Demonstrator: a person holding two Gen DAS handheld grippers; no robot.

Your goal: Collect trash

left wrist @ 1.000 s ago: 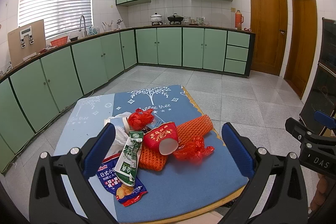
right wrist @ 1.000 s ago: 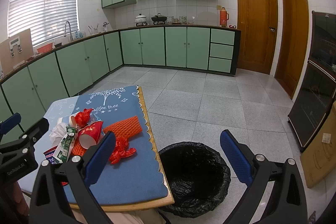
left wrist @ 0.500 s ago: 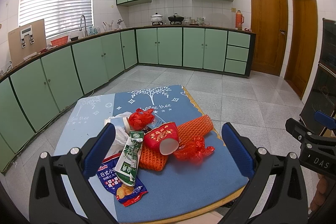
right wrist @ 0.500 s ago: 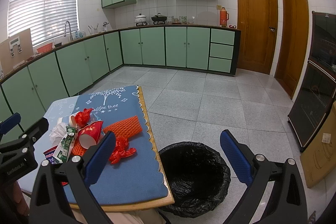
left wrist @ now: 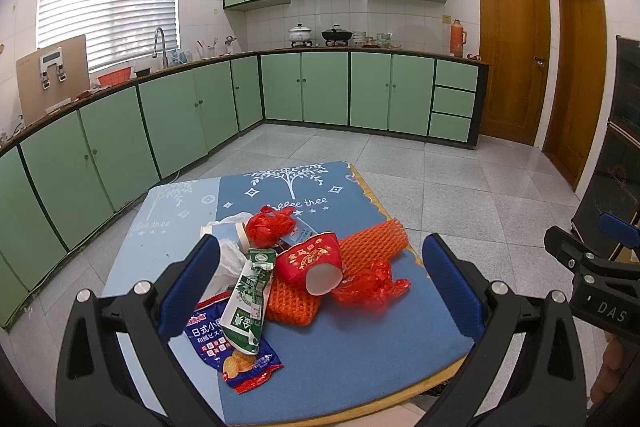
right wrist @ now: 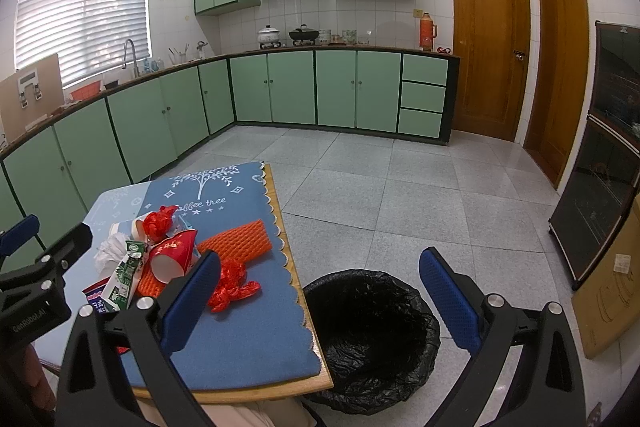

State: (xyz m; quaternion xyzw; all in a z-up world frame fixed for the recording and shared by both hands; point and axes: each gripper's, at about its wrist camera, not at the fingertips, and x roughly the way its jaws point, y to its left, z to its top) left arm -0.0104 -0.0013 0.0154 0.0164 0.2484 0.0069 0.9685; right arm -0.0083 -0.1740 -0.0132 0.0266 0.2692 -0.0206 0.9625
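Claws both wide apart, left claw [left wrist: 320, 283] above the trash pile [left wrist: 296, 271] on the tabletop [left wrist: 360, 359]: drop onto the cup [left wrist: 314, 261] first, clamp its wall, carry to the bin [right wrist: 370, 335] under right claw [right wrist: 320, 299].

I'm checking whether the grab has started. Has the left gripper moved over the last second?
No. In the left wrist view the left gripper frames the red paper cup and the cabinets exactly as before, so the camera has not shifted.

left wrist – over table [left wrist: 392, 359] | right wrist – rightward, bin [right wrist: 372, 331] | shared: table
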